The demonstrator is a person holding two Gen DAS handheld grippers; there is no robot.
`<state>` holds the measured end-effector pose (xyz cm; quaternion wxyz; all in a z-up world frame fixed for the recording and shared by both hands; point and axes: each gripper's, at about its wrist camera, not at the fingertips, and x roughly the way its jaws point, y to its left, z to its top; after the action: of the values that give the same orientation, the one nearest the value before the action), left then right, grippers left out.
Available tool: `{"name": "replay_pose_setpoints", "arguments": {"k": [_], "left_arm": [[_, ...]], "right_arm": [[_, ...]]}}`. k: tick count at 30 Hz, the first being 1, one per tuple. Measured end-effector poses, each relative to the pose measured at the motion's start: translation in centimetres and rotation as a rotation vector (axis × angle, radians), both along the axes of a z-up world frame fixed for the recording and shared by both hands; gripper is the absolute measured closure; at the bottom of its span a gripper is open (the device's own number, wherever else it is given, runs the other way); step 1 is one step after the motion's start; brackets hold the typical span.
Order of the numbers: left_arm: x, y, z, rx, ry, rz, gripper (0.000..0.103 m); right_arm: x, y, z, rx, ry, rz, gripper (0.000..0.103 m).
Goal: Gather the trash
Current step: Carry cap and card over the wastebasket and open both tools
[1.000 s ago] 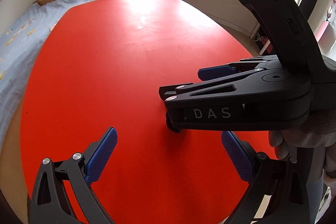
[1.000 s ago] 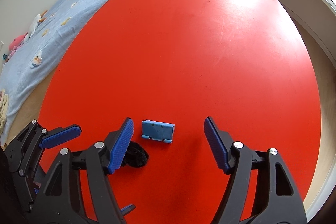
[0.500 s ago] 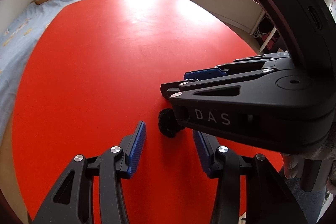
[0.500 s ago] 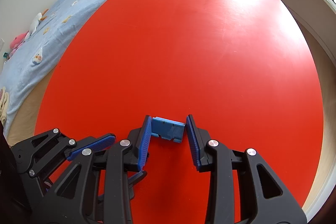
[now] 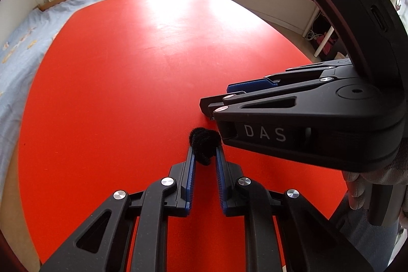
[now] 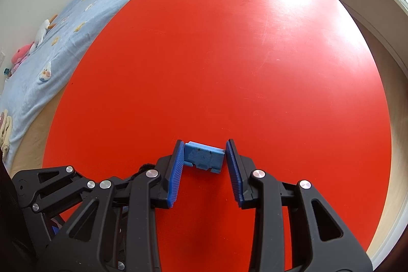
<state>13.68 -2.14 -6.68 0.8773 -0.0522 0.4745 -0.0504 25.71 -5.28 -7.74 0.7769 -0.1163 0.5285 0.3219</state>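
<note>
Gripping both scraps on red surface: left hand-held gripper pinches black fuzzy ball, right hand-held gripper clamps blue plastic piece. Neither visibly lifted; bin not seen, disposal remains.

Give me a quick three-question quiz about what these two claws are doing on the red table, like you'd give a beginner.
1. True or false: the left claw is closed on the black fuzzy ball.
2. What does the right claw grip? A) a white cup B) a blue plastic piece C) a green sock
3. Fill in: both items sit near the edge of the ____ table.

Key: 1 true; 2 B; 3 red.
</note>
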Motion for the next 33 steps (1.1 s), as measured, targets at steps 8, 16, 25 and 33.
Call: {"name": "replay_pose_setpoints", "arguments": {"k": [8, 16, 25, 33], "left_arm": [[-0.8, 0.0, 1.2, 0.009, -0.011, -0.001, 0.088], [-1.7, 0.4, 2.5, 0.024, -0.025, -0.008, 0.088], [-4.1, 0.2, 4.3, 0.036, -0.062, -0.013, 0.088], [-6.9, -0.6, 6.1, 0.048, -0.113, -0.035, 0.088]], "right_arm": [[-0.4, -1.0, 0.9, 0.016, -0.017, -0.006, 0.07], [-2.1, -2.0, 2.3, 0.04, -0.049, 0.013, 0.07], [-5.5, -4.2, 4.9, 0.093, -0.109, 0.044, 0.07], [-9.8, -6.6, 6.5, 0.132, -0.171, 0.086, 0.07]]}}
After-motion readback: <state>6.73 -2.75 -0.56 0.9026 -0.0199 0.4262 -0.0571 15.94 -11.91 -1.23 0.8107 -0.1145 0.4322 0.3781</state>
